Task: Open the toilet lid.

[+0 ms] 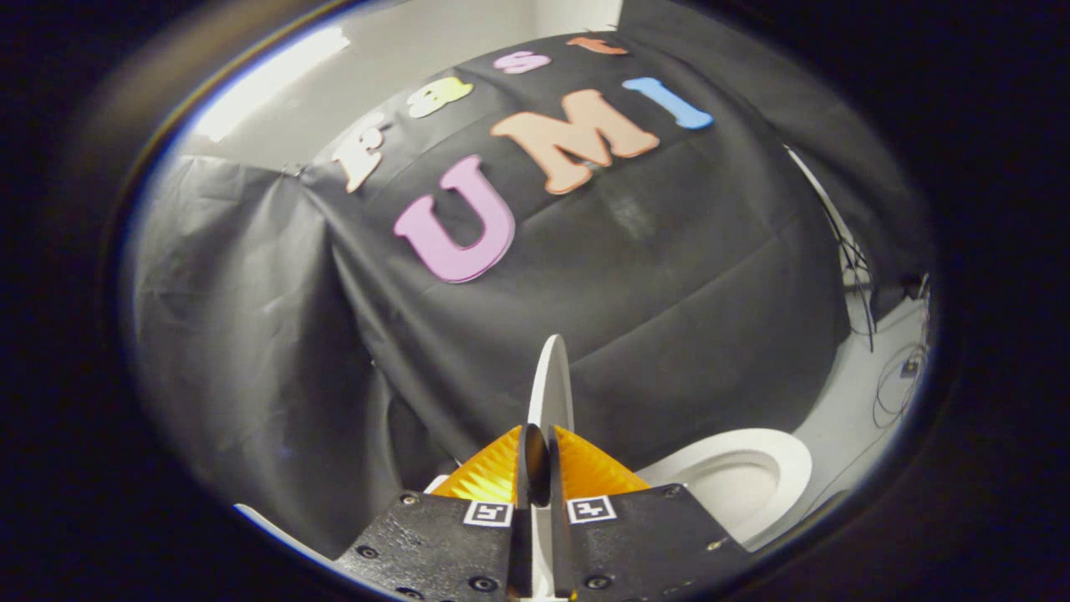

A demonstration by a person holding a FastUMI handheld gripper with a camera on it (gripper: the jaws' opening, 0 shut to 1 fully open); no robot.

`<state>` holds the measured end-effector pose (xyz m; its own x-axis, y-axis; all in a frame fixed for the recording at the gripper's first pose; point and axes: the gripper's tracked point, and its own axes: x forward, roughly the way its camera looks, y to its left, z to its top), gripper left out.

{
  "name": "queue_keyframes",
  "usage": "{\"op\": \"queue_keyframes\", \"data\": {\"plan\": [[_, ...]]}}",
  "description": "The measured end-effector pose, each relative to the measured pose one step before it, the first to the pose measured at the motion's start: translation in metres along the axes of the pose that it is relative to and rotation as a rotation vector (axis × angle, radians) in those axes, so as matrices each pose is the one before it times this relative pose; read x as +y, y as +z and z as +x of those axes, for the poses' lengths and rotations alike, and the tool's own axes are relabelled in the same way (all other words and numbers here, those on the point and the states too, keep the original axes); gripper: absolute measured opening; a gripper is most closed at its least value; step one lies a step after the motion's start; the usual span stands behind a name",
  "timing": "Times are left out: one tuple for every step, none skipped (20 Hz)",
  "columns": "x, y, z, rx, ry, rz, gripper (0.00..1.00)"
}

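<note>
The white toilet lid (pixel 552 385) stands raised on edge, seen as a thin curved blade rising from between the fingers against the black cloth wall (pixel 669 276). The gripper (pixel 539 456) points forward and slightly up, its two fingers pressed together on the lid's rim. Down to the right, beside the fingers, lies the white toilet seat (pixel 782 456) around the open bowl (pixel 736 489), with thin cables (pixel 899 376) on the pale floor (pixel 853 410) beyond.
</note>
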<state>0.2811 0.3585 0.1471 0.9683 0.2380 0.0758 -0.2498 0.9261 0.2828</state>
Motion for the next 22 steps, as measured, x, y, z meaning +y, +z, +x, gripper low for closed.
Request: {"op": "queue_keyframes", "data": {"plan": [[0.01088,-0.00050,0.00204,0.00687,0.01411,-0.03295,0.09],[0.01365,-0.00041,0.00378,0.00960,0.01281,-0.02983,0.09],[0.01038,-0.00083,0.00230,0.01208,0.00979,-0.03778,0.09],[0.01294,-0.00333,0.00237,0.01351,0.01239,-0.04454,0.09],[0.01078,-0.00029,0.00291,0.01435,0.00950,-0.04209,0.09],[0.01120,-0.00231,0.00242,0.01534,0.00967,-0.02647,0.09],[0.00892,0.00052,0.00419,0.01357,0.01135,-0.02553,0.09],[0.00883,-0.00044,0.00467,0.01054,0.01239,-0.02396,0.10],[0.00946,-0.00014,0.00356,0.00872,0.01303,-0.02354,0.10],[0.01063,-0.00270,0.00091,0.00739,0.01717,-0.02243,0.10],[0.00849,-0.00191,0.00141,0.00693,0.01473,-0.01678,0.10],[0.00923,-0.00229,0.00251,-0.00265,0.01711,-0.00654,0.10],[0.00957,-0.00129,0.00217,-0.00172,0.02127,-0.00089,0.10],[0.00597,-0.00368,0.00304,0.00570,0.01271,-0.01174,0.10],[0.00563,-0.00028,0.00370,0.00202,0.01019,-0.01560,0.10],[0.00670,0.00045,0.00419,0.00672,0.01149,-0.01146,0.10],[0.00677,-0.00213,0.00369,0.00734,0.01804,-0.00730,0.10],[0.00682,-0.00157,0.00324,0.00555,0.01757,-0.00989,0.10],[0.00661,-0.00143,0.00336,0.00531,0.01499,-0.01199,0.10],[0.00371,-0.00261,0.00201,0.00544,0.01300,-0.00948,0.10],[0.00688,-0.00106,0.00352,0.00417,0.00905,-0.00908,0.10],[0.00469,-0.00066,0.00244,0.00246,0.00711,-0.00452,0.10]]}}
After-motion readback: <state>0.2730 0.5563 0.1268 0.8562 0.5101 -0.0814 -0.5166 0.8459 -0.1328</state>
